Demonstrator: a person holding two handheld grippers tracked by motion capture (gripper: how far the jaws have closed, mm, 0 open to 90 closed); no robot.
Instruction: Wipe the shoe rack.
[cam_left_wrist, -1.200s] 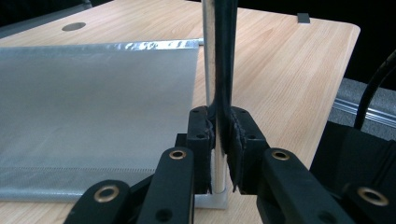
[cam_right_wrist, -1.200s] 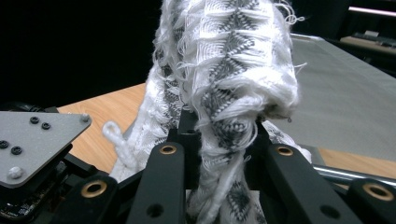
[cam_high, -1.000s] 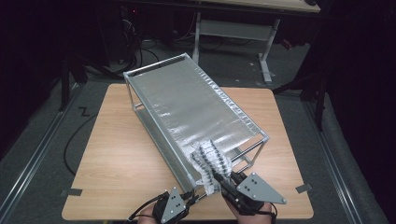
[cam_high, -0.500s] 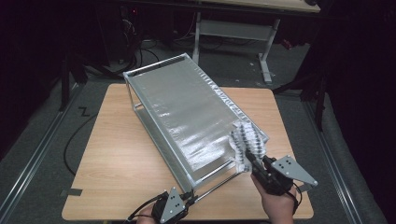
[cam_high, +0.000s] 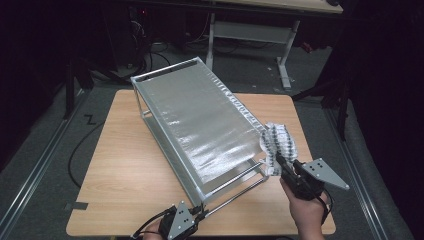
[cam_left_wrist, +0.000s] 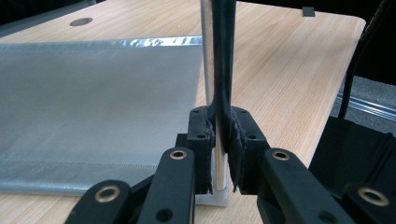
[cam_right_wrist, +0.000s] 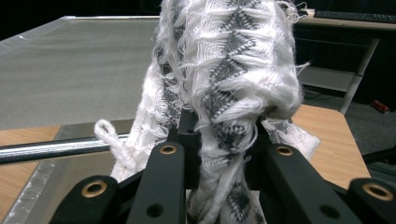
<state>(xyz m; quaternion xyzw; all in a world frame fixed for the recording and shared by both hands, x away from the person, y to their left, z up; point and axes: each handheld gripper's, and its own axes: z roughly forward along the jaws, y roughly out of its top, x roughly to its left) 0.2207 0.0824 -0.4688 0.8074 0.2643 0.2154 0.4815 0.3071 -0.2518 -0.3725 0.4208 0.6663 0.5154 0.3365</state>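
Holding steady at the bottom of the high view, my left gripper (cam_high: 200, 214) has its fingers clamped on a metal rod (cam_left_wrist: 208, 70) of the silver rack (cam_high: 200, 120) (a mesh-covered frame lying tilted across the desk (cam_high: 120, 170)). At lower right, my right gripper (cam_high: 278, 161) grips the white-and-grey knitted cloth (cam_high: 278, 142), bunched beside the rack's near right corner.

A wooden table (cam_high: 125, 165) stands before a white-legged desk (cam_high: 250, 32).
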